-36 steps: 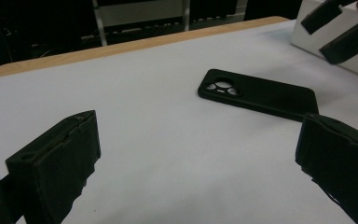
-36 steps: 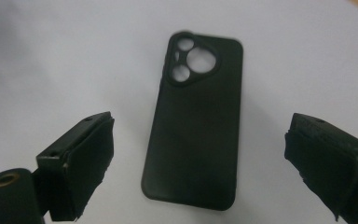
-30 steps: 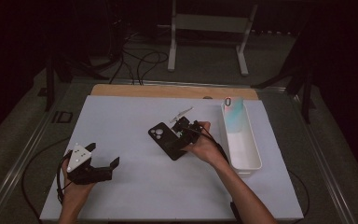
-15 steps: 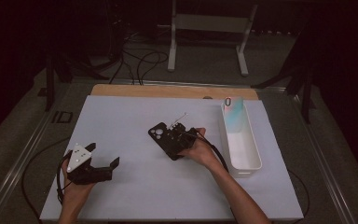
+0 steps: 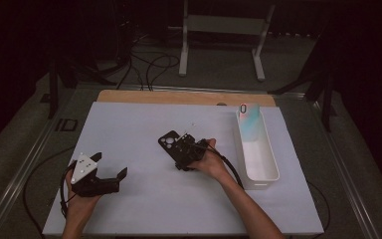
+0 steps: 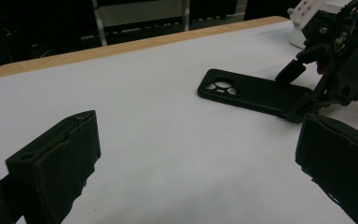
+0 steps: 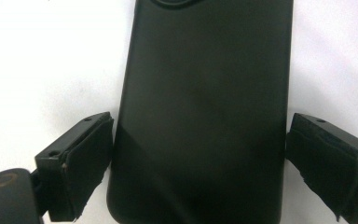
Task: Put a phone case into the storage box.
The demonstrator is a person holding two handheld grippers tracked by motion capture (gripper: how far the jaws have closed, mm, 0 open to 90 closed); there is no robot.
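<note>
Phone case: black, lying flat on the white table top [image 5: 144, 124] near the middle, camera cut-outs at its far-left end [image 5: 170, 143]; your left gripper view catches it too [image 6: 256, 93]
Right gripper: you've got it down over the near end of the case [image 5: 186, 152], jaws spread wide
Right jaws: one pad on each long edge of the case [image 7: 205, 112], left pad right beside the edge, right pad a touch off it, so not clamped
Left gripper: resting in your left hand at the near-left of the table [image 5: 99, 179], jaws gaping wide, gripping nothing
White bin: long and narrow, on the right side of the table [image 5: 266, 172], a pale teal object standing at its far end [image 5: 249, 122]
Writing: none legible on the case, the bin or the grippers
Table edge: a wooden strip along the far side [image 5: 179, 97]
</note>
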